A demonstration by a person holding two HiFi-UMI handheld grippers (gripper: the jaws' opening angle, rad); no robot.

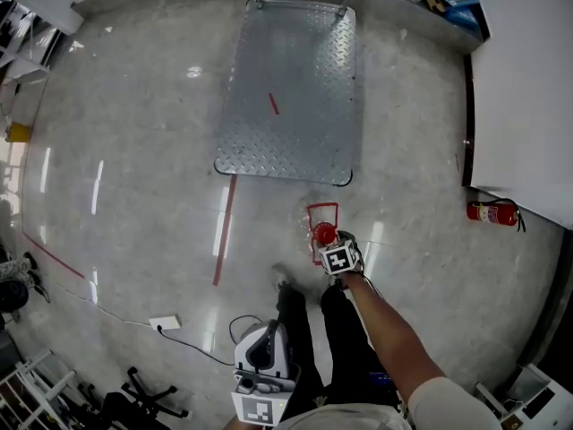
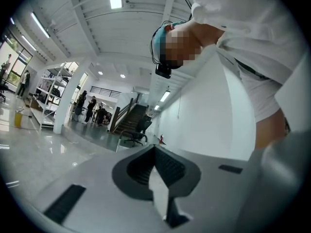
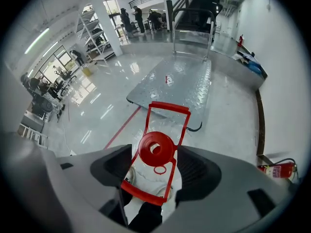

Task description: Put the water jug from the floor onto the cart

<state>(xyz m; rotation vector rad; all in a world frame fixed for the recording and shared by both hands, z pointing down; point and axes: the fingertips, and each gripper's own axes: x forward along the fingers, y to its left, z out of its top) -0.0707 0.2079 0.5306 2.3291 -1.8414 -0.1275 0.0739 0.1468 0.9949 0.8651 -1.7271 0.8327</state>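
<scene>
**Right gripper holds the jug by its red handle**

The flat silver metal cart [image 1: 286,88] [image 3: 182,81] with the bumpy top stands on the shiny grey floor [image 1: 134,150]. The clear plastic water jug [image 1: 323,233] [image 3: 155,148] with the round red cap is just in front of the cart's near edge, close to its right corner, and not on the cart. I cannot tell if the jug's bottom touches the floor. Its thin red handle frame [image 1: 322,208] [image 3: 168,107] reaches out toward the cart.

The right gripper [image 1: 331,247] [image 3: 155,160] is at the jug, on the side away from the cart. Its jaws are a little way apart. The two sides of the handle frame sit between them, each side against a pad.

The left gripper [image 1: 267,340] [image 2: 156,152] is well back from the cart, low by the person's black trouser legs [image 1: 351,348]. Its jaws are pressed together with nothing in them, and it points up at the white ceiling [image 2: 97,23].

A strip of red tape [image 1: 226,231] [image 3: 124,127] runs on the floor from the cart's near left corner back toward the person. A red fire extinguisher [image 1: 491,211] [image 3: 278,169] lies to the right of the cart, by the white wall [image 1: 528,88]. A small white socket box [image 1: 164,322] lies well back from the cart, off to its left
</scene>
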